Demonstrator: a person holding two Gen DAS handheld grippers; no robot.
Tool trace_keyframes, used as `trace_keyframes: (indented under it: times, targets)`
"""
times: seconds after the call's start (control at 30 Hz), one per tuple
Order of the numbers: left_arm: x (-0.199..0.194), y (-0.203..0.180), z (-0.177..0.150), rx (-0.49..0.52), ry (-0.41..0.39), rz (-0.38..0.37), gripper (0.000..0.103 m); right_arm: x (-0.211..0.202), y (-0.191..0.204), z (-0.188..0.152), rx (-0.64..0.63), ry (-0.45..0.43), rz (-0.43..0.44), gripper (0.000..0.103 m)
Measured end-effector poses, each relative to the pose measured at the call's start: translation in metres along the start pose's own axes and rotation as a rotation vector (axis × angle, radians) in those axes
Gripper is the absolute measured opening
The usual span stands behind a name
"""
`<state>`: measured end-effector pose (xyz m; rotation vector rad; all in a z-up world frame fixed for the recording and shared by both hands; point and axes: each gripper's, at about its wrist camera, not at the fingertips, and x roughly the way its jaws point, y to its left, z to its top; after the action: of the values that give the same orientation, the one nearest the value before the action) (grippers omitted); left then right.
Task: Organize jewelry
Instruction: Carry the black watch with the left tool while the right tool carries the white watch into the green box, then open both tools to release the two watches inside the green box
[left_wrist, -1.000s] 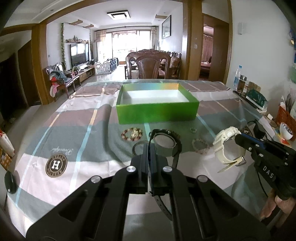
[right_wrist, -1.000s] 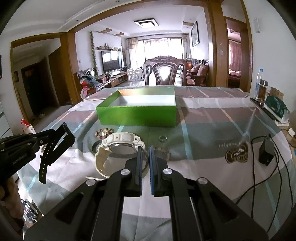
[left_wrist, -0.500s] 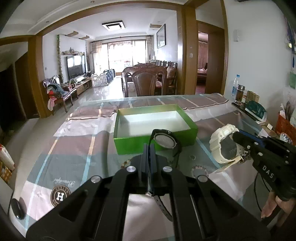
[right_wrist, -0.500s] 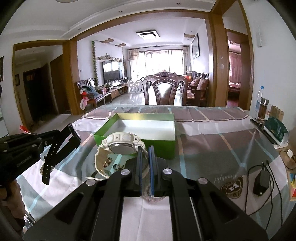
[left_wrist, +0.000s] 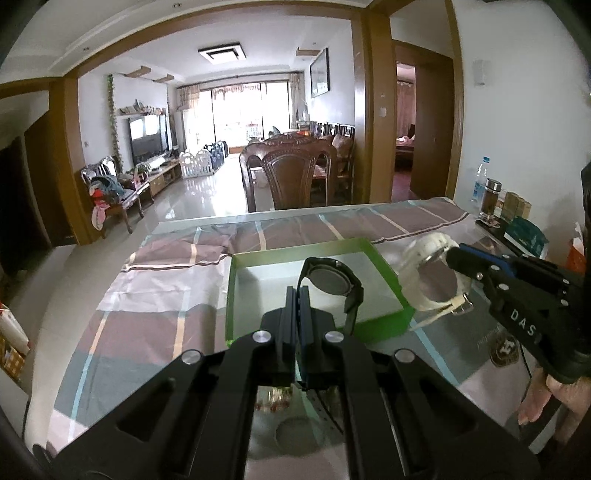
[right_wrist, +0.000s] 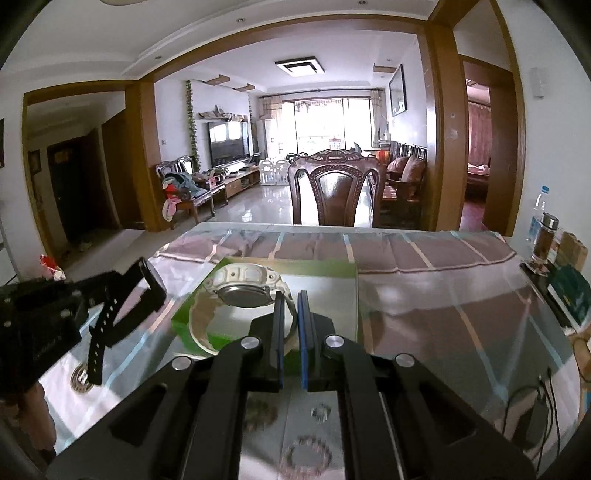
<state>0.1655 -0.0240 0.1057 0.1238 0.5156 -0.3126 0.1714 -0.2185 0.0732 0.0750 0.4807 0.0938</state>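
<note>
My left gripper (left_wrist: 298, 291) is shut on the strap of a black watch (left_wrist: 332, 282) and holds it in the air above the green box (left_wrist: 317, 251). My right gripper (right_wrist: 291, 295) is shut on the strap of a white watch (right_wrist: 242, 282) and holds it over the near left part of the green box (right_wrist: 325, 266). In the left wrist view the white watch (left_wrist: 432, 273) hangs at the box's right edge. In the right wrist view the black watch (right_wrist: 122, 299) hangs at the left. Bead bracelets (right_wrist: 304, 456) and a ring (right_wrist: 320, 411) lie on the table below my right gripper.
A checked cloth under glass (left_wrist: 166, 295) covers the table. A wooden chair (right_wrist: 334, 195) stands at the far edge. Bottles and boxes (right_wrist: 546, 240) line the right edge. A black adapter with cables (right_wrist: 535, 417) lies at the near right.
Both grippers have risen and moved forward with their watches, from above the table in front of the box to over the box.
</note>
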Motion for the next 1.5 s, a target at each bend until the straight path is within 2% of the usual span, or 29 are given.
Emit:
trace_keyframes:
  times: [0.1, 0.27, 0.4, 0.6, 0.73, 0.9, 0.97, 1.0, 1.03, 1.07, 1.1, 1.13, 1.17, 1.2, 1.23, 1.37, 1.47, 1.5]
  targets:
    - [0.028, 0.005, 0.015, -0.013, 0.025, -0.013, 0.002, 0.031, -0.005, 0.010, 0.023, 0.031, 0.021, 0.007]
    - [0.092, 0.017, 0.032, -0.028, 0.088, 0.002, 0.002, 0.081, -0.010, 0.016, 0.025, 0.085, -0.011, 0.007]
    - [0.138, 0.025, 0.031, -0.047, 0.168, -0.022, 0.002, 0.132, -0.018, 0.013, 0.032, 0.166, -0.020, 0.007]
    - [0.200, 0.033, 0.020, -0.070, 0.253, -0.012, 0.002, 0.191, -0.022, 0.002, 0.046, 0.262, -0.044, 0.007]
    - [0.232, 0.035, 0.002, -0.075, 0.310, -0.003, 0.002, 0.210, -0.026, -0.008, 0.061, 0.303, -0.053, 0.007]
    - [0.243, 0.036, -0.009, -0.082, 0.335, -0.004, 0.003, 0.218, -0.025, -0.014, 0.055, 0.321, -0.074, 0.009]
    - [0.244, 0.036, -0.007, -0.084, 0.337, -0.005, 0.004, 0.220, -0.026, -0.015, 0.054, 0.318, -0.088, 0.010]
    - [0.244, 0.035, -0.007, -0.084, 0.338, -0.009, 0.005, 0.218, -0.026, -0.014, 0.047, 0.310, -0.108, 0.013]
    - [0.242, 0.034, -0.006, -0.075, 0.335, -0.012, 0.006, 0.218, -0.026, -0.013, 0.040, 0.309, -0.119, 0.028]
    - [0.238, 0.033, -0.004, -0.062, 0.328, 0.002, 0.022, 0.216, -0.025, -0.011, 0.030, 0.306, -0.135, 0.037]
    - [0.230, 0.032, -0.001, -0.051, 0.302, 0.035, 0.055, 0.207, -0.024, -0.009, 0.020, 0.277, -0.156, 0.051]
    - [0.220, 0.033, 0.002, -0.053, 0.270, 0.053, 0.070, 0.198, -0.025, -0.005, 0.016, 0.244, -0.169, 0.059]
    - [0.209, 0.035, 0.005, -0.056, 0.222, 0.076, 0.082, 0.186, -0.025, -0.002, 0.015, 0.209, -0.178, 0.062]
    - [0.194, 0.037, 0.008, -0.059, 0.165, 0.098, 0.082, 0.167, -0.026, 0.001, 0.016, 0.170, -0.179, 0.067]
    - [0.168, 0.039, 0.012, -0.048, 0.101, 0.108, 0.082, 0.156, -0.027, 0.002, 0.018, 0.155, -0.175, 0.068]
    - [0.100, 0.039, 0.011, -0.023, 0.022, 0.146, 0.087, 0.088, -0.026, -0.004, 0.033, 0.087, -0.132, 0.068]
    - [0.037, 0.034, -0.008, -0.004, -0.042, 0.172, 0.090, 0.042, -0.021, -0.020, 0.056, 0.056, -0.099, 0.069]
    - [0.030, 0.033, -0.011, -0.002, -0.047, 0.173, 0.090, 0.022, -0.017, -0.028, 0.053, 0.045, -0.092, 0.070]
